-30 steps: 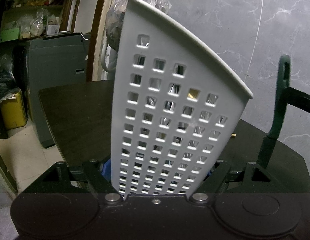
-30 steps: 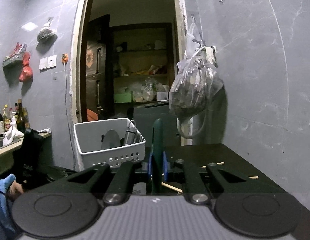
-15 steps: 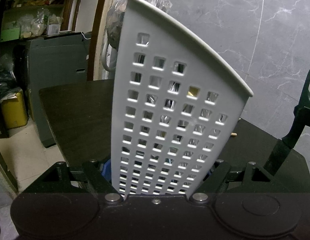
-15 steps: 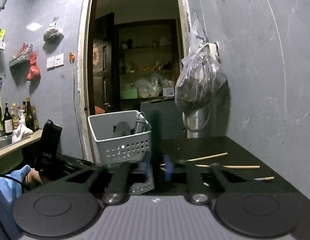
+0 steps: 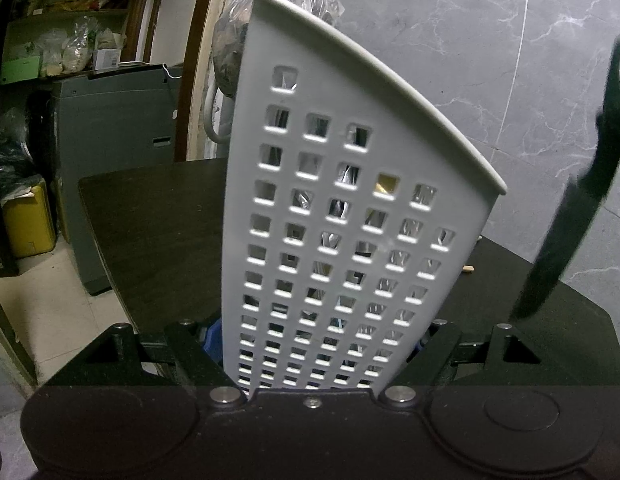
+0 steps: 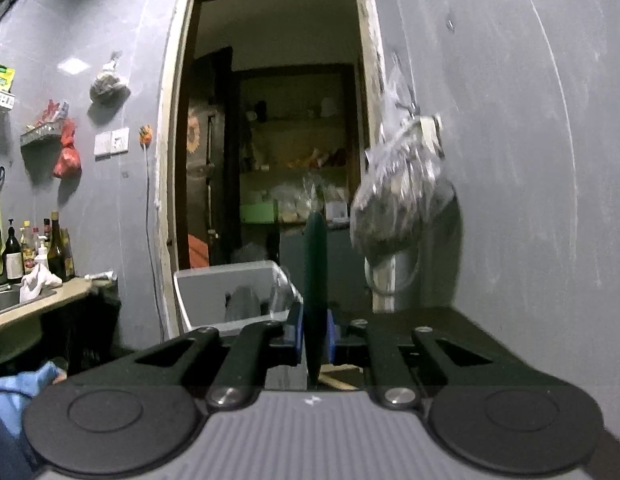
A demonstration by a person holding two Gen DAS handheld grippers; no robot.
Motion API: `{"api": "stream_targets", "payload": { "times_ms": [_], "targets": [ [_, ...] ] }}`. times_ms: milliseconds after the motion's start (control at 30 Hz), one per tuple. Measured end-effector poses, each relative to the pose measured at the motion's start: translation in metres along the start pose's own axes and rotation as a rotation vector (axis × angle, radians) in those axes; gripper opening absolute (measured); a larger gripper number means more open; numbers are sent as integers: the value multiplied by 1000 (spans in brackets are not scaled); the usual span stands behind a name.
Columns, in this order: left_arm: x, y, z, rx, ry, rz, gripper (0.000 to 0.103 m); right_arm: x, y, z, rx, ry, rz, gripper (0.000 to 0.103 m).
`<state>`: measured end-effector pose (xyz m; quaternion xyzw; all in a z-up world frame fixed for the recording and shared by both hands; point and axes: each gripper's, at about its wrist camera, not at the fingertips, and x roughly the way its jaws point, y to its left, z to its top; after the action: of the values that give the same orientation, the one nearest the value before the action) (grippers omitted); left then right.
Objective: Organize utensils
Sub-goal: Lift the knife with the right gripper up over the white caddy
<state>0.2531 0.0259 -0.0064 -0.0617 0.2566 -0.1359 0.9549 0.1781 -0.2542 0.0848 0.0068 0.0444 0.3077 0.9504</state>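
Observation:
A white perforated basket (image 5: 349,220) with several utensils inside stands tilted on the dark table (image 5: 150,220). My left gripper (image 5: 317,340) is shut on its near wall, one blue pad (image 5: 214,340) showing at the left. My right gripper (image 6: 313,336) is shut on a dark green knife (image 6: 314,264), held upright between its blue pads. From the left wrist the knife (image 5: 569,220) hangs blurred and slanted to the right of the basket, point down. The right wrist sees the basket (image 6: 214,292) ahead on the left, below the knife's top.
Loose chopsticks (image 6: 333,378) lie on the table (image 6: 449,320) behind the knife. A filled plastic bag (image 6: 401,192) hangs on the grey wall at the right. A counter with bottles (image 6: 50,248) stands at the left. A blue sleeve (image 6: 14,392) shows low left. A doorway opens beyond.
The knife in my right gripper has swung out to the right and back beside the basket and now slants more. The basket stays put in my left gripper.

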Motion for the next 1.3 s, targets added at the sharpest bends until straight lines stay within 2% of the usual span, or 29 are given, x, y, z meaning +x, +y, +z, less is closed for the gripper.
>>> {"api": "stream_targets", "payload": {
  "times_ms": [167, 467, 633, 900, 1067, 1300],
  "targets": [
    [0, 0, 0, 0, 1, -2, 80, 7, 8, 25, -42, -81, 9, 13],
    [1, 1, 2, -1, 1, -4, 80, 16, 23, 76, -119, -289, 57, 13],
    [1, 1, 2, -1, 2, -4, 80, 32, 30, 88, -101, -343, 116, 13],
    [1, 1, 1, -1, 2, -5, 80, 76, 40, 80, -35, -313, 218, 13],
    [1, 1, 2, -1, 2, -5, 80, 102, 37, 61, 5, -246, 221, 13],
    [2, 1, 2, -2, 2, -6, 80, 119, 29, 40, 54, -180, 213, 13]
  ]
}}
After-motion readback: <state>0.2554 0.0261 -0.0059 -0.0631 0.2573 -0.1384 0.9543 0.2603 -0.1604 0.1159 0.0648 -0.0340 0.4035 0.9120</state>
